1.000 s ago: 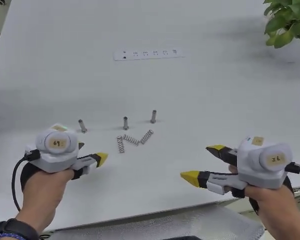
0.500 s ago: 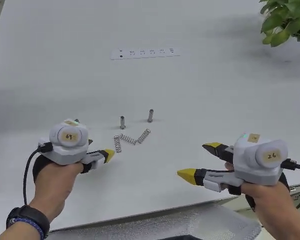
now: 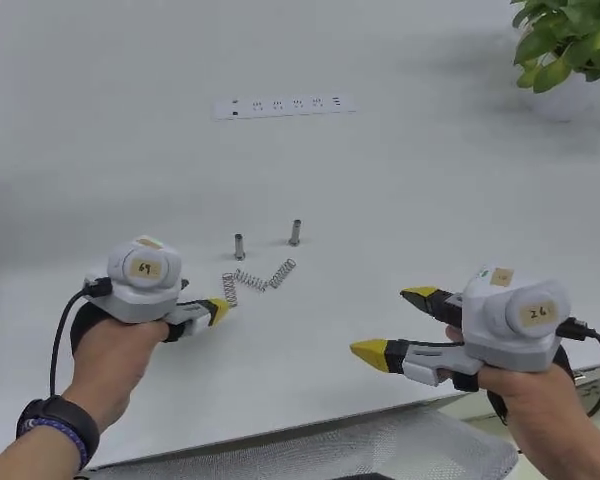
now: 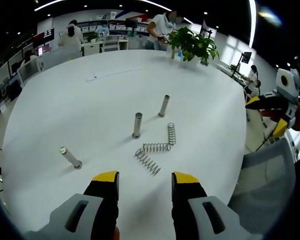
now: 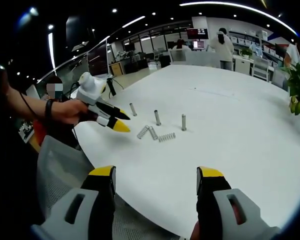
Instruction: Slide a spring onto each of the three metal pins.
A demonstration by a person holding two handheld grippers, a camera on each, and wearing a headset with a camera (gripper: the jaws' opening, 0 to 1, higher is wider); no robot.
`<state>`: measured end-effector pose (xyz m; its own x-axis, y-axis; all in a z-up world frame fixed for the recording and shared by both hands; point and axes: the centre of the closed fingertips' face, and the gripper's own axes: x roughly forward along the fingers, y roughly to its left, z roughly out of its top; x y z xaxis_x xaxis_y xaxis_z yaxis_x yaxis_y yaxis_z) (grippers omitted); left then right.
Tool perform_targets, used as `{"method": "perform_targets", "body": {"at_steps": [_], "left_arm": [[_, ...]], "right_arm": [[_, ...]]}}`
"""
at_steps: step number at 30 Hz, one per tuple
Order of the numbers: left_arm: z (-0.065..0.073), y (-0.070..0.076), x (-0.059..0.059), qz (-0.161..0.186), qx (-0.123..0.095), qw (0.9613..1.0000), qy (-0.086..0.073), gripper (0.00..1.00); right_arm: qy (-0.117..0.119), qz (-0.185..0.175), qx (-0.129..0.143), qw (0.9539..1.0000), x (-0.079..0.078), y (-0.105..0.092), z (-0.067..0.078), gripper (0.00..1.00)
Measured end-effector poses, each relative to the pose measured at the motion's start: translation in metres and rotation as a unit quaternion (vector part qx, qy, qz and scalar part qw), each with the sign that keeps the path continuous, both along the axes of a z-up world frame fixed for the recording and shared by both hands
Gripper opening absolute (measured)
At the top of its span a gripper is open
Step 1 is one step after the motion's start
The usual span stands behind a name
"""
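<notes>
Over the last second the left gripper point(image 3: 218, 308) had edged forward toward the work, so that in the head view its yellow tip lay just beside the nearest coil and its white body covered the leftmost pin. The right gripper point(image 3: 395, 322) had kept about the same place near the front edge of the white round table point(image 3: 430, 180).

Three small coiled steel springs point(image 4: 156, 147) lay loose on the tabletop in a loose zigzag, end near end, none of them on a pin. In the left gripper view they lay just ahead of the left gripper's jaws, which stood apart with nothing between them.

Behind the springs stood three short grey metal pins. The left pin point(image 4: 70, 157) stood well apart from the other two and looked tilted in the left gripper view. The middle pin point(image 4: 137, 125) and the right pin point(image 4: 164, 105) stood closer together, just beyond the coils. All three pins were bare.

The right gripper's jaws were spread wide and held nothing, well apart from the springs and pointing toward them across the table.

Farther back lay a long white power strip point(image 3: 285, 105), and a green leafy plant point(image 3: 565, 40) stood at the far right of the table.
</notes>
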<state>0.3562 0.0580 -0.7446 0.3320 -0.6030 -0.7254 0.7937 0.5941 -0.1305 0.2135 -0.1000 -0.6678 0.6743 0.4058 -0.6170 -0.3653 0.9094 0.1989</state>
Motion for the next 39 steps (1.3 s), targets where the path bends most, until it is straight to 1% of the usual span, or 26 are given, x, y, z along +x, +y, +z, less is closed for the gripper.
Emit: {"method": "perform_targets", "body": {"at_steps": [8, 12, 22, 27, 29, 31, 35, 39], "left_arm": [[-0.011, -0.01, 0.0, -0.009, 0.004, 0.9999, 0.009, 0.35], [-0.018, -0.013, 0.002, -0.011, 0.006, 0.9998, 0.013, 0.35], [-0.019, -0.02, 0.001, -0.012, 0.007, 0.9998, 0.016, 0.33], [-0.024, -0.025, 0.003, -0.009, 0.005, 0.9997, 0.021, 0.33], [-0.027, -0.027, 0.003, -0.01, 0.011, 0.9997, 0.019, 0.33], [-0.03, -0.03, 0.003, -0.008, 0.009, 0.9997, 0.021, 0.32], [-0.033, -0.034, 0.003, -0.008, 0.01, 0.9997, 0.021, 0.31], [-0.036, -0.034, 0.005, -0.006, 0.014, 0.9997, 0.02, 0.3]], "right_arm": [[0.0, 0.001, -0.001, 1.0, 0.002, 0.0, 0.002, 0.64], [0.0, 0.001, -0.001, 1.0, 0.002, -0.001, 0.002, 0.64], [0.001, 0.0, -0.001, 1.0, 0.002, -0.002, 0.001, 0.64], [0.004, 0.001, 0.0, 1.0, 0.0, -0.001, 0.0, 0.64], [0.005, 0.002, -0.002, 1.0, -0.001, -0.002, -0.001, 0.64], [0.005, 0.002, -0.002, 1.0, -0.001, -0.003, 0.0, 0.64], [0.005, -0.001, -0.004, 1.0, -0.002, -0.006, 0.001, 0.64], [0.005, -0.003, -0.005, 1.0, -0.002, -0.008, 0.0, 0.64]]}}
